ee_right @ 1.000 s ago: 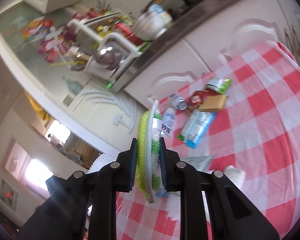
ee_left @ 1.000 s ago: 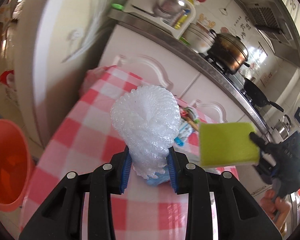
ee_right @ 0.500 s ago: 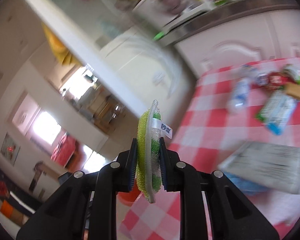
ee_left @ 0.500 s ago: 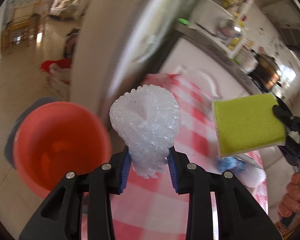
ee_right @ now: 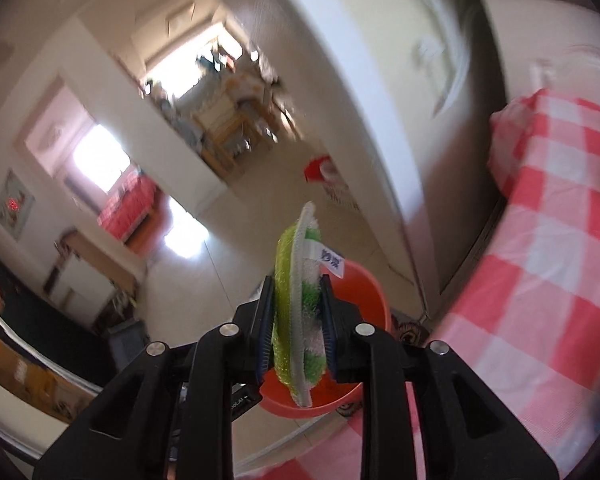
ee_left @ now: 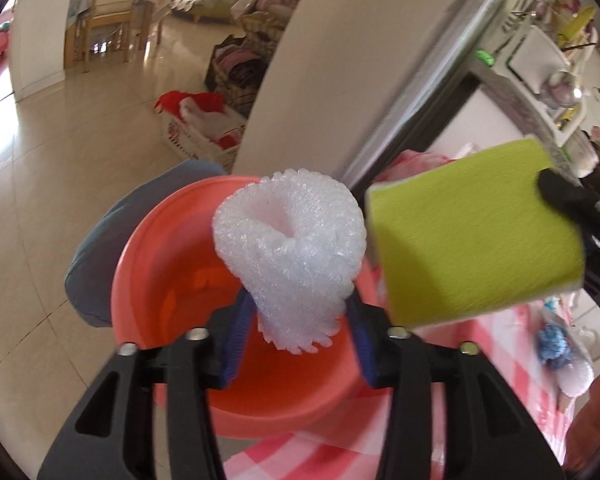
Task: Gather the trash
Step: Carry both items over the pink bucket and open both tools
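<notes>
We find the left gripper (ee_left: 298, 340), fingers just widened, with the white foam net (ee_left: 290, 256) between them and loose on its left side, above the orange basin (ee_left: 148, 264). The right gripper (ee_right: 296, 332), fingers also just eased, has the green sponge (ee_right: 298, 312) pressed between them over the basin, beside the checked tabletop (ee_right: 540, 280).

A pale tiled floor (ee_left: 40, 200) is seen below, with an orange bucket (ee_left: 148, 280) stood on it just beside the table. A grey-blue cushion-like shape (ee_left: 96, 248) is tucked behind the bucket. A table under a red-and-white checked cloth (ee_right: 540, 280) is seen, a blue crumpled scrap (ee_left: 552, 340) laid on it.
</notes>
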Demonstrator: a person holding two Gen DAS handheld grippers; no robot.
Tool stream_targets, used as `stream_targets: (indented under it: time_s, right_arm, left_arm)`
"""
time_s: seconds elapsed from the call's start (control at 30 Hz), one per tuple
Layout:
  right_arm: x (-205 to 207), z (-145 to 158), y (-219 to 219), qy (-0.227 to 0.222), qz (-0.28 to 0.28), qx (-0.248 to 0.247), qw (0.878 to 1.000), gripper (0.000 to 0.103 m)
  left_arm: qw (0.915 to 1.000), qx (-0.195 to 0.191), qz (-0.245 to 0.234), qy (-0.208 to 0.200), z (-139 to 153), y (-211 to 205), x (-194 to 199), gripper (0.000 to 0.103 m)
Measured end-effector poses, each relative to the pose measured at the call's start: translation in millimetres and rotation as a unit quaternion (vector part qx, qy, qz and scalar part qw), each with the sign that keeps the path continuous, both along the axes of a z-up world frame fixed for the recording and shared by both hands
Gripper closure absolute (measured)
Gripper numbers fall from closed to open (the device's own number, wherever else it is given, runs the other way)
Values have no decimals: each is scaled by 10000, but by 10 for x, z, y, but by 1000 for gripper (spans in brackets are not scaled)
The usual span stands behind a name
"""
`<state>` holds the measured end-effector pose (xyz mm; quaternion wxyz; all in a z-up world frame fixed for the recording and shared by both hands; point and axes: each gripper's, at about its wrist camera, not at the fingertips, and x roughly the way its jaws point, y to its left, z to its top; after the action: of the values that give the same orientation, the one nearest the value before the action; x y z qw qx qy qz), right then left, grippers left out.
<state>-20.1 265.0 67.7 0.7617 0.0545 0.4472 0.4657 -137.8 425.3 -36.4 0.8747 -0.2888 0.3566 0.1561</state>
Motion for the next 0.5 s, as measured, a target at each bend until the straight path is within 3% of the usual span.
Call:
stream_targets:
  time_s: [0.03,0.07,0.1,0.17,0.3,0.4,0.5]
  right_arm:
    - [-20,-94,78,6,25,-163,9999,46]
    - [-16,-162,123,52,58,-250,9997,37]
    - [-13,-276,155,159,65,-379,9991,32]
    - [-14,-369,100,293,3,-361,9989,32]
    - [0,-308,-228,217,-369,-220,9988,21]
    - [-54,-124,-512,-137,-654,-60,9977,14]
    - [-197,112,-863,-701,-900,220,9932,8]
  left_arm:
    - [10000,35,59,-9,-34,29,-13,31]
    - [9999,85,118,-44,-49,46,-44,23]
    - [9998,124,153,-78,-57,58,-63,21]
    - [9996,162,198,-100,-67,85,-115,10]
    - [9990,-53,311,-318,-49,157,-269,9]
    - [9978,-208,426,-473,-34,220,-397,9]
    - [9965,-107,431,-701,68,188,-539,9]
